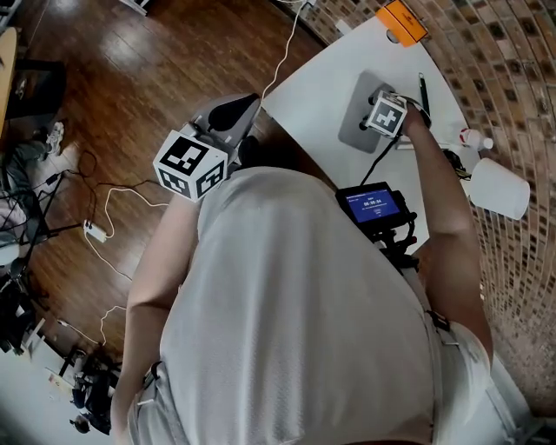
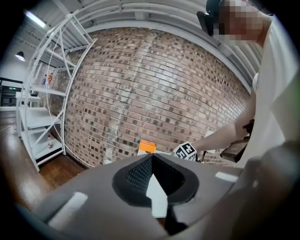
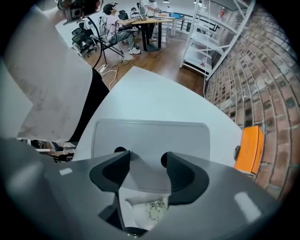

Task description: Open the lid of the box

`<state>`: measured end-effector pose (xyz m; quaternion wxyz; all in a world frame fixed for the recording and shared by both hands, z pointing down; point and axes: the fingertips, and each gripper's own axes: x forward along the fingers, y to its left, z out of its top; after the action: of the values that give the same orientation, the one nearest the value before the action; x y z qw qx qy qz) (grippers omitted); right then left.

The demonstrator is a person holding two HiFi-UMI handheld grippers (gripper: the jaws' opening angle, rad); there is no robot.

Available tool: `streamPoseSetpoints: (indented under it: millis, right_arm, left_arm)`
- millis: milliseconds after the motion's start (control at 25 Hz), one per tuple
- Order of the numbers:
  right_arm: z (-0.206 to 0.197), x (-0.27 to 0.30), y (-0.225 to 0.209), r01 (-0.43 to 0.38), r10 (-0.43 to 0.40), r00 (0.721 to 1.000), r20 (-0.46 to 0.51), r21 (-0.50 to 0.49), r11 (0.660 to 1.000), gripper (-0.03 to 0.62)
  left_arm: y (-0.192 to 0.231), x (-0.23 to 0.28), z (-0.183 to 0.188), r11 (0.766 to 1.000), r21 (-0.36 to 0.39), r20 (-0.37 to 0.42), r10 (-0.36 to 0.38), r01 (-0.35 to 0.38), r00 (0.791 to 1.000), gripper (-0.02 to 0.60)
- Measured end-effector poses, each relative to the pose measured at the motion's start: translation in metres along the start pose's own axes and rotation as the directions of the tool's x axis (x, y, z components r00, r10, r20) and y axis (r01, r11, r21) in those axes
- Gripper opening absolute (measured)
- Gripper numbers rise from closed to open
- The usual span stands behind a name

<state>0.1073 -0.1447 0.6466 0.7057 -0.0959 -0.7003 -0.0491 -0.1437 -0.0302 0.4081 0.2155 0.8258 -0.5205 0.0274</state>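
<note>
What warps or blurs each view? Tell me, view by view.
Head view: fisheye bends the brick wall. Left gripper view: black corners, the wall bulges, a mosaic patch top right. Right gripper view: the table edge curves and the near tongs look soft.

From my feed, the flat grey rectangular box (image 1: 356, 117) sits on the white table (image 1: 317, 96), right under my right gripper (image 3: 145, 161). The orange box (image 1: 402, 22) lies behind it at the table's far edge, by the brick wall (image 1: 512, 78).
</note>
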Motion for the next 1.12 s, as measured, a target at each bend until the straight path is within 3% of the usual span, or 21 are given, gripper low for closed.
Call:
streamPoseSetpoints:
  millis: [80, 120, 240, 480, 720, 840, 960, 1120]
  right_arm:
    - [0.000, -0.001, 0.005, -0.032, 0.033, 0.999, -0.019, 0.017, 0.999, 0.230]
    - [-0.001, 0.000, 0.008, -0.042, 0.042, 0.999, -0.028, 0.016, 0.999, 0.285]
    - [-0.004, 0.005, 0.010, -0.013, 0.013, 0.999, -0.047, -0.001, 1.000, 0.310]
    - [0.000, 0.007, 0.006, 0.028, -0.027, 0.999, -0.016, 0.030, 0.999, 0.281]
    - [-0.001, -0.061, 0.020, 0.066, -0.085, 0.990, 0.114, 0.155, 0.986, 0.281]
    - [-0.048, -0.052, 0.053, 0.034, -0.070, 0.992, 0.104, 0.317, 0.948, 0.282]
    - [-0.116, -0.007, 0.102, -0.012, -0.011, 0.999, 0.045, 0.483, 0.876, 0.282]
    - [-0.173, 0.050, 0.168, -0.073, 0.093, 0.996, -0.001, 0.606, 0.792, 0.284]
  left_arm:
    - [-0.003, 0.005, 0.005, 1.000, 0.010, -0.001, -0.021, 0.021, 1.000, 0.000]
    - [-0.003, 0.007, 0.008, 0.999, 0.014, -0.002, -0.029, 0.029, 1.000, 0.000]
    - [-0.005, 0.009, 0.009, 0.999, 0.019, -0.005, -0.037, 0.037, 0.999, 0.000]
    - [-0.007, 0.005, 0.006, 0.999, 0.024, -0.015, -0.043, 0.044, 0.999, 0.000]
    - [-0.004, 0.016, 0.007, 0.995, 0.008, -0.026, -0.096, 0.096, 0.995, 0.000]
    - [-0.012, 0.036, 0.006, 0.990, 0.012, -0.038, -0.139, 0.139, 0.990, 0.000]
    - [-0.035, 0.059, 0.004, 0.979, 0.023, -0.061, -0.203, 0.204, 0.977, 0.000]
    - [-0.075, 0.075, -0.006, 0.959, 0.059, -0.124, -0.270, 0.278, 0.955, 0.000]
